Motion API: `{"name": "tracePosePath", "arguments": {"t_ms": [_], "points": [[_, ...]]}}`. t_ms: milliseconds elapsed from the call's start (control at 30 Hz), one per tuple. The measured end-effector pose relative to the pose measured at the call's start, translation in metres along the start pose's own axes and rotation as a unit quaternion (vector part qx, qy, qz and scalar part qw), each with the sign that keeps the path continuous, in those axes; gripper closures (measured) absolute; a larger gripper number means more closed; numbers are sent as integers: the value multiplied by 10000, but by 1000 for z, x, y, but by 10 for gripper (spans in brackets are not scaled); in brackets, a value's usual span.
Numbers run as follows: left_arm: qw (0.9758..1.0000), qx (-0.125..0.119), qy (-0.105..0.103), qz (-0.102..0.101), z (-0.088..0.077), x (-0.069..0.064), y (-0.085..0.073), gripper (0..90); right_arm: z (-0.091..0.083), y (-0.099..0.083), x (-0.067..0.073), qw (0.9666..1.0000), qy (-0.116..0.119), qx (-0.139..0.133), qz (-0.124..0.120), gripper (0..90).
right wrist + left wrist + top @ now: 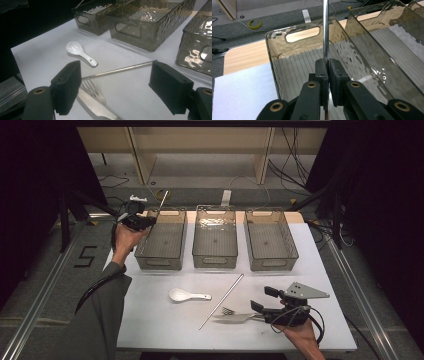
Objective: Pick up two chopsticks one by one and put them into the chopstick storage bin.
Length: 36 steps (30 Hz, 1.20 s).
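Bins point(215, 242) number 3, in a row along the tabletop's point(150, 320) far edge; near the front edge lie 1 white spoon point(188, 295), 1 fork point(235, 317) and 1 metal rod point(222, 301). A 2nd rod point(326, 30) stands pinched between the left gripper's point(328, 72) fingers over the left bin's point(294, 50) far-left corner — its grip clear in the left gripper view. The right gripper's point(115, 87) fingers are spread — the fork lies just beside one.

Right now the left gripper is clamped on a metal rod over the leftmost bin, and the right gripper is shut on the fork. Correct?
Not quite: the right gripper is open. The right gripper view shows its jaws standing wide apart over the fork, not pressing on it. The rest holds: the left gripper is clamped on the metal rod over the leftmost bin.
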<state>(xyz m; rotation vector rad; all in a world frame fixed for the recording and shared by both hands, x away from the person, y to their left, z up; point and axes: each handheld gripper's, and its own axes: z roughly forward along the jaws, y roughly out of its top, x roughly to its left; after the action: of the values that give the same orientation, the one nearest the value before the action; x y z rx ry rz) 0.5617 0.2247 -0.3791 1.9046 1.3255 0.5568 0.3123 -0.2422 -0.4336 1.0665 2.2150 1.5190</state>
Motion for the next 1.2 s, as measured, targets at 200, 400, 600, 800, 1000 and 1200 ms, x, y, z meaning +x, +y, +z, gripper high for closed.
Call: {"name": "tracePosePath", "arguments": {"t_ms": [200, 400, 600, 800, 1000, 1200], "points": [[10000, 2, 64, 42, 4, 3, -5, 852, 0, 0, 1, 10000, 17, 0, -37, 263], [10000, 44, 62, 40, 6, 3, -10, 851, 0, 0, 1, 10000, 17, 8, -59, 263], [9999, 46, 20, 103, 9, 1, -16, 851, 0, 0, 1, 10000, 9, 3, -50, 263], [9999, 54, 24, 112, 10, 1, -20, 850, 0, 0, 2, 10000, 28, 19, -75, 263], [9998, 105, -8, 145, 13, -1, -24, 850, 1, 0, 3, 9999, 49, 30, -92, 263], [9998, 181, 19, -31, 18, 0, -28, 839, 0, 0, 3, 9999, 54, 37, -87, 263]]}}
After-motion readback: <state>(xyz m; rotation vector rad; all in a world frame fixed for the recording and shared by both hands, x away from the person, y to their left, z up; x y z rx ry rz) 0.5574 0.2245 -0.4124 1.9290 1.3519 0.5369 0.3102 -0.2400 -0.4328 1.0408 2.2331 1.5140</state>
